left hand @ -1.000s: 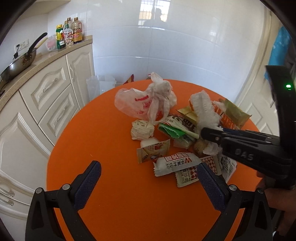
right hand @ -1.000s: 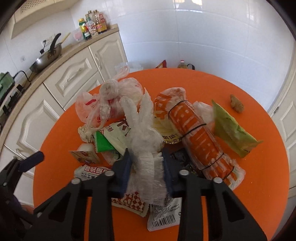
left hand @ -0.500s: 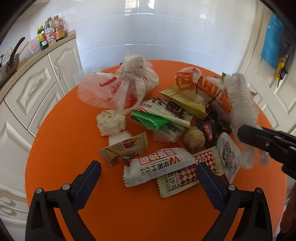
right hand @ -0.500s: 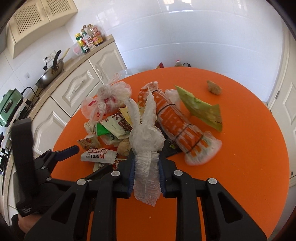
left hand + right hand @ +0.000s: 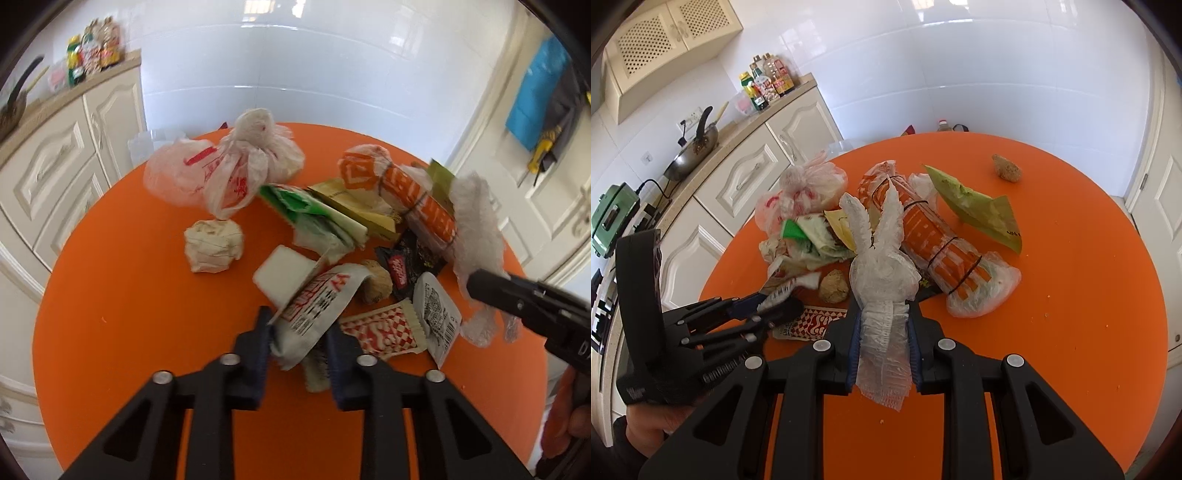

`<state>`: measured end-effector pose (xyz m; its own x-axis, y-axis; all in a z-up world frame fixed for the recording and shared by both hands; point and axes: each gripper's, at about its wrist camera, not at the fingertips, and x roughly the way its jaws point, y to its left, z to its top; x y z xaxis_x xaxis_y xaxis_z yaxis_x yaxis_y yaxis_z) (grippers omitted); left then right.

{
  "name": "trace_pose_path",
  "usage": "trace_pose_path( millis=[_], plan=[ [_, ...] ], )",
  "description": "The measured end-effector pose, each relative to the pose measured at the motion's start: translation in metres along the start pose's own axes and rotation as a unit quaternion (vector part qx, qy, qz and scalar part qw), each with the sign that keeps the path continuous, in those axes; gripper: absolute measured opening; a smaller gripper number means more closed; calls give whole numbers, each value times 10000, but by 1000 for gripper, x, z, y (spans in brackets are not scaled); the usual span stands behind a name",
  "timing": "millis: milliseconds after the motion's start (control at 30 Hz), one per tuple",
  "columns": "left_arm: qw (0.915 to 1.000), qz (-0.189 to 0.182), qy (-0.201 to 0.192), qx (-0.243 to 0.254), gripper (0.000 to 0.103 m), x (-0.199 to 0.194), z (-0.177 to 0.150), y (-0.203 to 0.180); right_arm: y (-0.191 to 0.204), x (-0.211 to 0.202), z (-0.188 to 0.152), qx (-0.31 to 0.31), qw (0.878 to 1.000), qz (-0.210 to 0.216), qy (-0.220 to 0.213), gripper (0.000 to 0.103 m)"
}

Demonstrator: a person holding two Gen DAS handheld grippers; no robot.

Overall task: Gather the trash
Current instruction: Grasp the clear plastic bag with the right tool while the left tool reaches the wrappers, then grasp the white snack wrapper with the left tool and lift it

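A heap of trash lies on the round orange table (image 5: 129,314). My left gripper (image 5: 299,330) is closing its jaws on a white snack wrapper with red letters (image 5: 321,299), and the pads pinch its near end. From the right wrist view, the left gripper (image 5: 775,301) stands at the heap's left edge with that wrapper (image 5: 786,290). My right gripper (image 5: 882,314) is shut on a crumpled clear plastic film (image 5: 882,269) and holds it above the table. The film (image 5: 476,221) also hangs at the right of the left wrist view.
In the heap are a tied plastic bag (image 5: 236,170), a paper ball (image 5: 214,245), a green-and-white wrapper (image 5: 314,214), an orange-printed roll (image 5: 413,195), a checkered wrapper (image 5: 380,328) and a brown lump (image 5: 376,286). A green packet (image 5: 979,210) lies further right. Cabinets (image 5: 746,177) stand left.
My left gripper came down and forward onto the heap, and its wide-open jaws closed on the white wrapper. The right gripper kept the plastic film and drew back slightly from the heap.
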<state>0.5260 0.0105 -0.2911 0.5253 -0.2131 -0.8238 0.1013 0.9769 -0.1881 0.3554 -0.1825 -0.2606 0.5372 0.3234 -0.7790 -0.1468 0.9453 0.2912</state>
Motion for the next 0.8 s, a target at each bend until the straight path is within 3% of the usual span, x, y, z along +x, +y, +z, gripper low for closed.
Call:
trace_pose_path(
  millis=[100, 233, 333, 367, 467, 733, 800],
  plan=[
    [10000, -25, 36, -15, 21, 9, 10, 10, -1, 2, -2, 3, 10000, 7, 32, 22],
    [9998, 68, 21, 186, 38, 13, 6, -5, 0, 1, -2, 1, 10000, 17, 32, 22],
    [9999, 13, 3, 168, 32, 20, 11, -5, 0, 0, 0, -13, 10000, 5, 29, 22],
    [9999, -101, 21, 78, 21, 22, 14, -1, 0, 0, 0, -17, 10000, 4, 30, 22],
    [9996, -283, 29, -6, 14, 24, 17, 8, -1, 0, 0, -15, 10000, -11, 40, 22],
    [9994, -339, 53, -110, 13, 32, 16, 29, -2, 4, 0, -7, 10000, -22, 83, 22],
    [9994, -333, 78, -106, 18, 29, 9, 30, -2, 2, 0, -19, 10000, -35, 80, 22]
  ],
)
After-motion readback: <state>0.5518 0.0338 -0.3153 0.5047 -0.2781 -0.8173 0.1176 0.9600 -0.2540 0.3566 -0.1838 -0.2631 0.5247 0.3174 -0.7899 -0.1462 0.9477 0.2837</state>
